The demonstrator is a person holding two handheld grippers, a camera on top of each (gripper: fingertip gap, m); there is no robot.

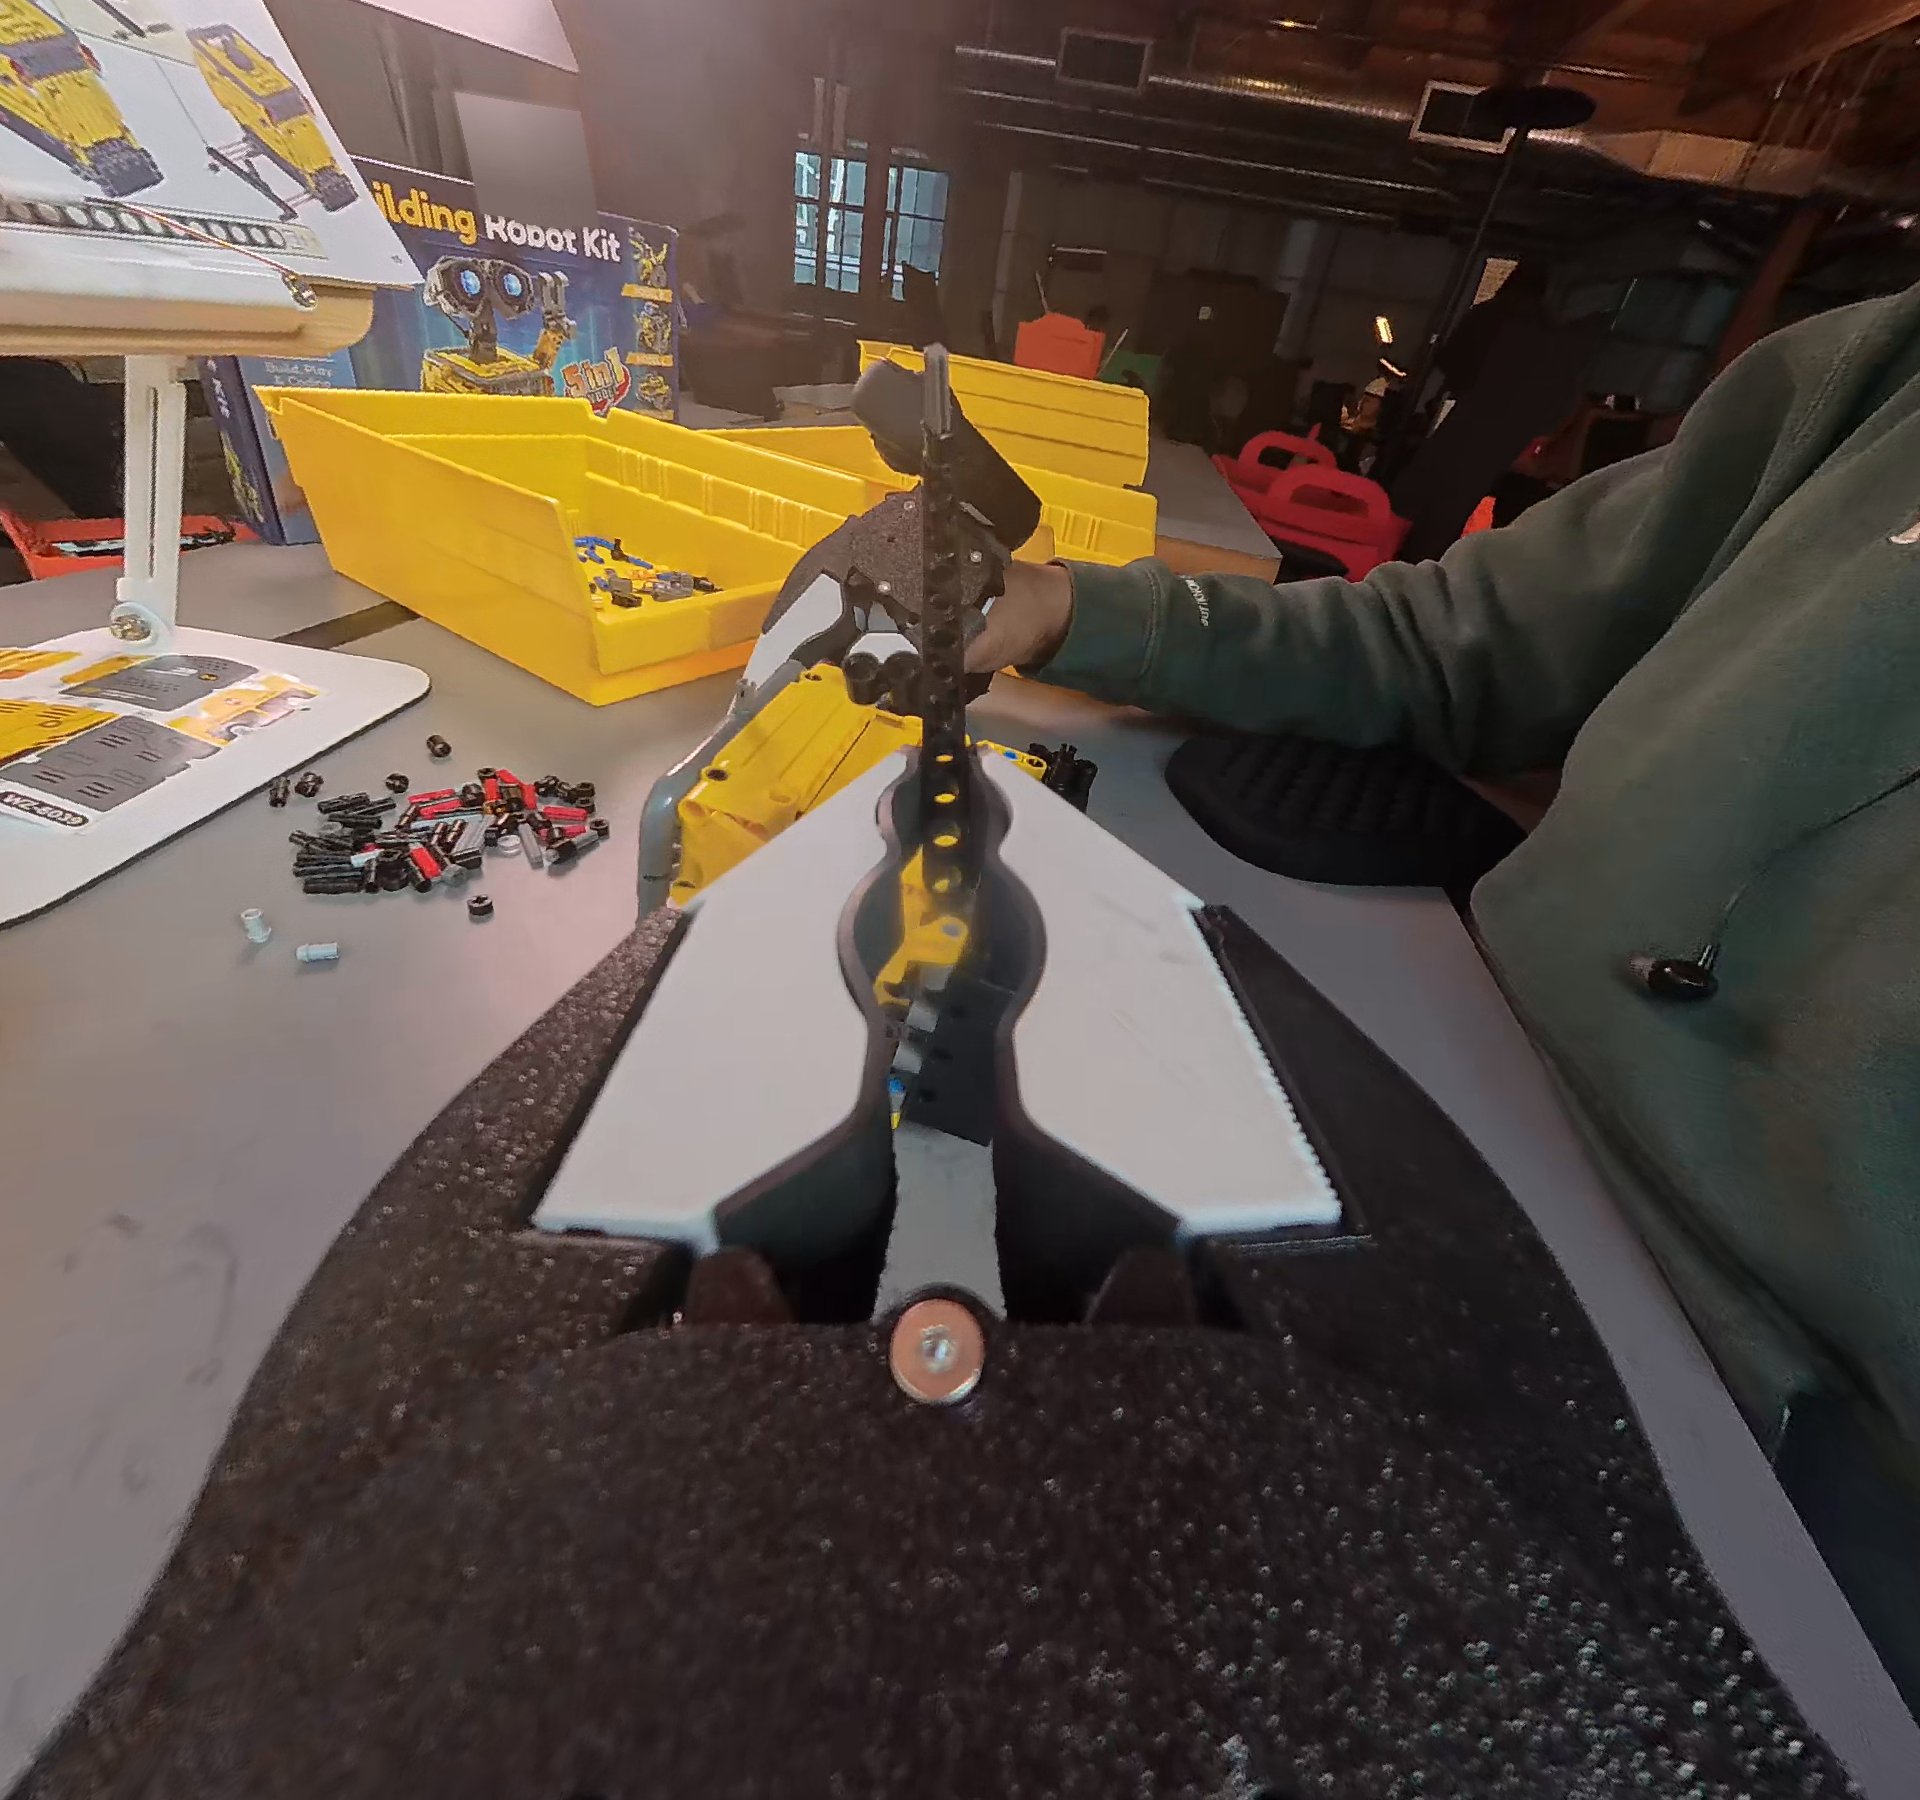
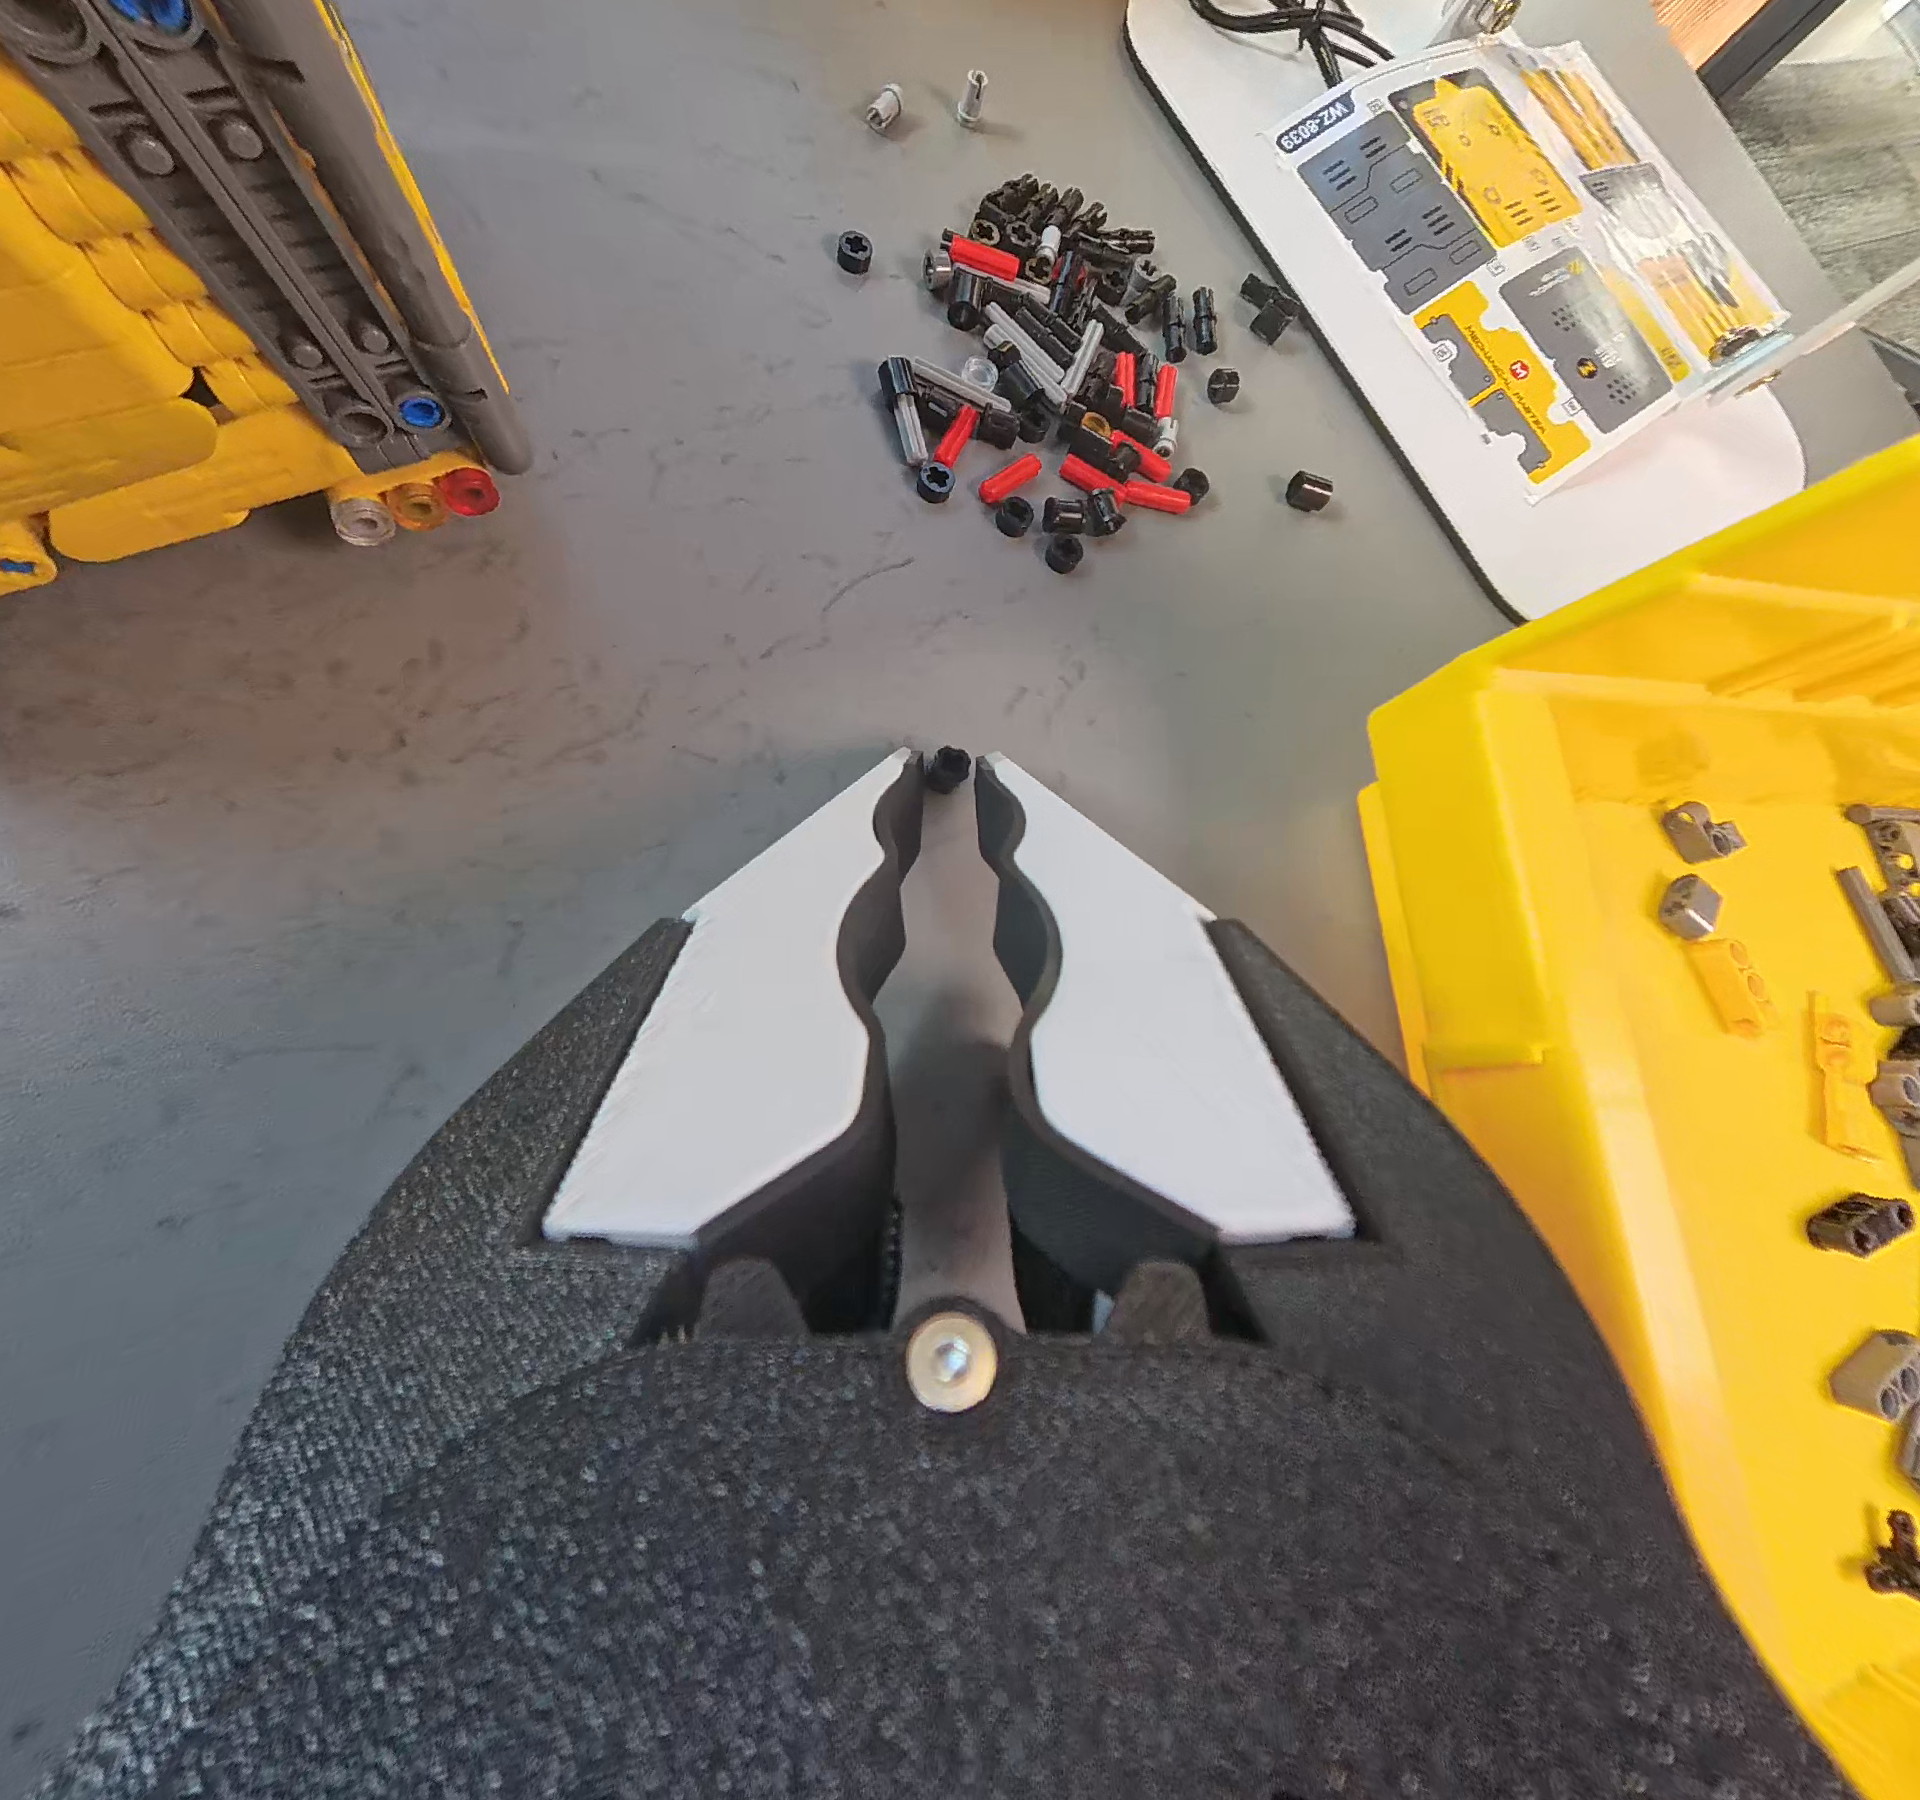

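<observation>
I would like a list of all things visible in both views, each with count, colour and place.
perforated beam: one, black, upright in left claw
small bush: one, black, pinched at right claw tips
brick model: one, yellow and grey, on table
loose pins: many, black, red, grey, piled on table
bins: several, yellow, behind pile
sticker sheet: one, on white stand base
kit box: one, blue, behind bins
left claw: white, shut
right claw: white, shut

My left gripper is clamped nearly closed; my right gripper pinches at its tips, angled down toward the desk.
</observation>
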